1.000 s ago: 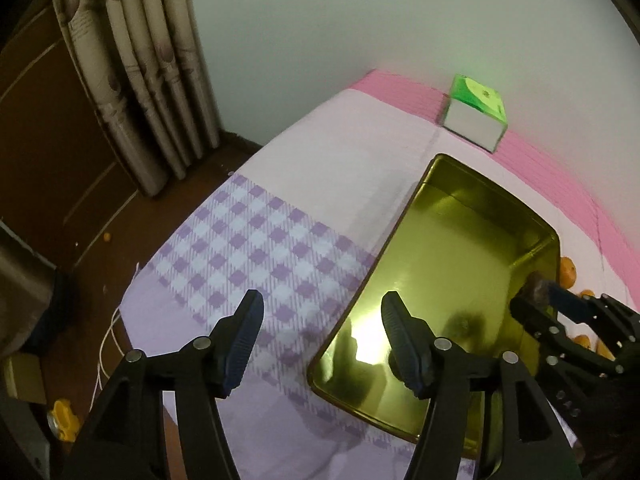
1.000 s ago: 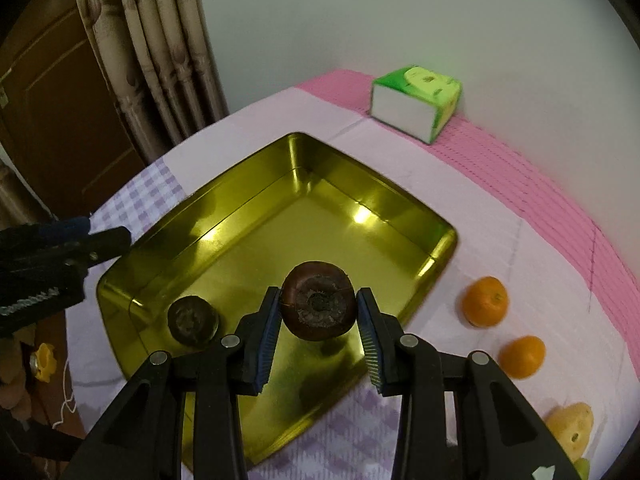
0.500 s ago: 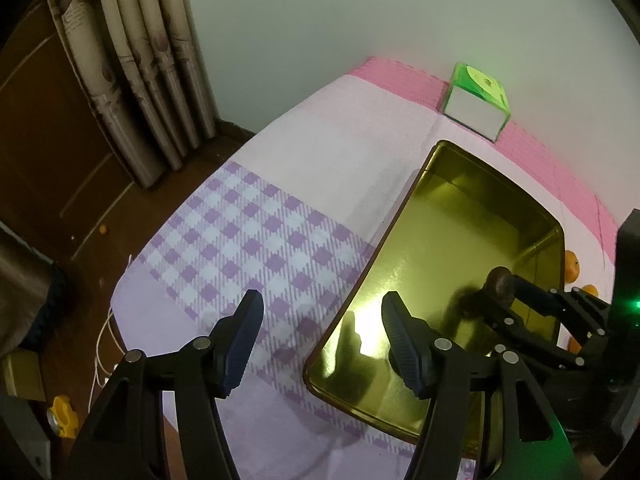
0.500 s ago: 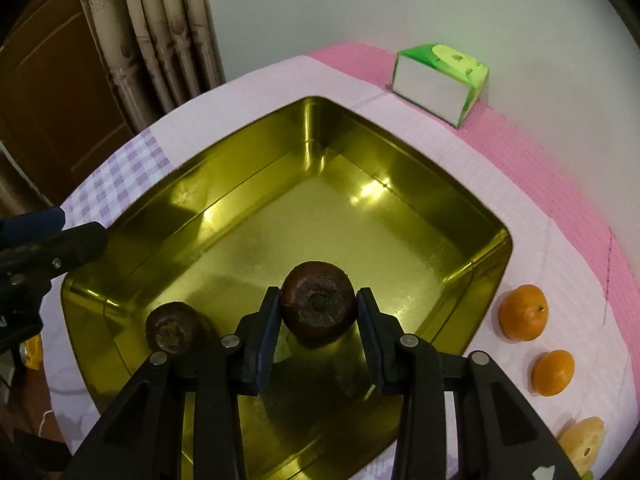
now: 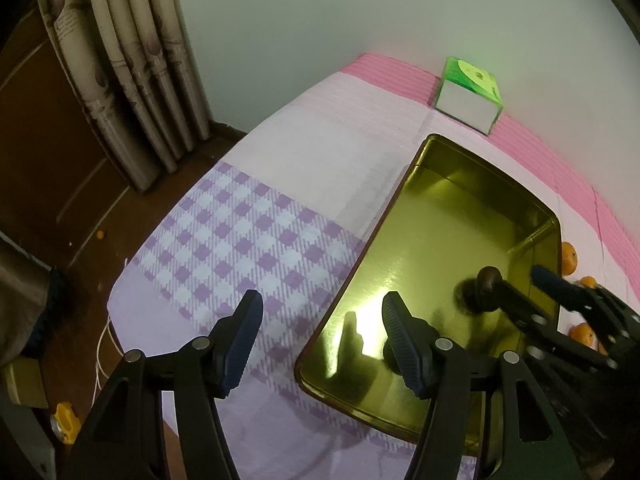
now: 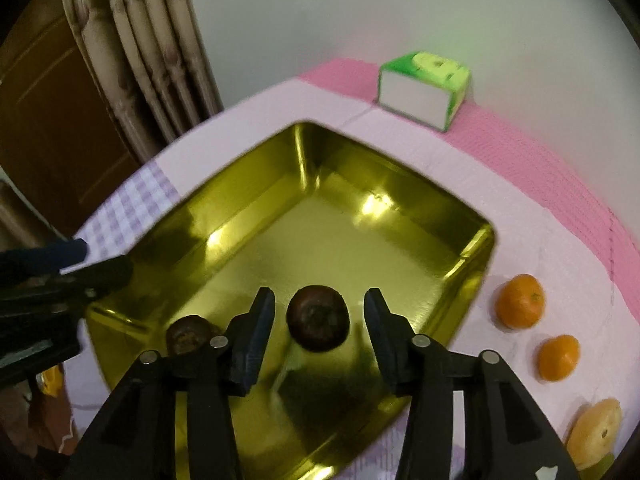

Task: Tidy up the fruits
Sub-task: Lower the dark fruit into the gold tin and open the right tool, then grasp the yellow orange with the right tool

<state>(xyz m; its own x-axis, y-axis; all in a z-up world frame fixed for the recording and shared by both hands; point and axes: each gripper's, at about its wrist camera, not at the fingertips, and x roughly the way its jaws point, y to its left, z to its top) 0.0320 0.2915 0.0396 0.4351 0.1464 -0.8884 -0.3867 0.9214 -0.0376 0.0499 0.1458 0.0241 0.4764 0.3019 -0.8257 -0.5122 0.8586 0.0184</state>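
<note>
A gold metal tray (image 6: 472, 256) lies on the cloth-covered table; it also shows in the left wrist view (image 5: 448, 176). My right gripper (image 6: 319, 330) is open over the tray's near part, its jaws apart on either side of a dark brown round fruit (image 6: 318, 322) that it no longer grips. A second dark fruit (image 6: 188, 334) lies in the tray to the left. Two oranges (image 6: 520, 300) (image 6: 558, 358) and a yellow fruit (image 6: 596, 432) lie right of the tray. My left gripper (image 5: 320, 340) is open and empty over the tray's left edge.
A green and white tissue box (image 6: 424, 88) stands on the pink strip by the wall. Curtains (image 5: 132, 80) and a wooden door are at the left beyond the table edge. Purple checked cloth (image 5: 248, 232) covers the table's left part.
My right gripper moved forward over the tray and opened, letting go of the dark brown fruit. The left gripper has barely moved.
</note>
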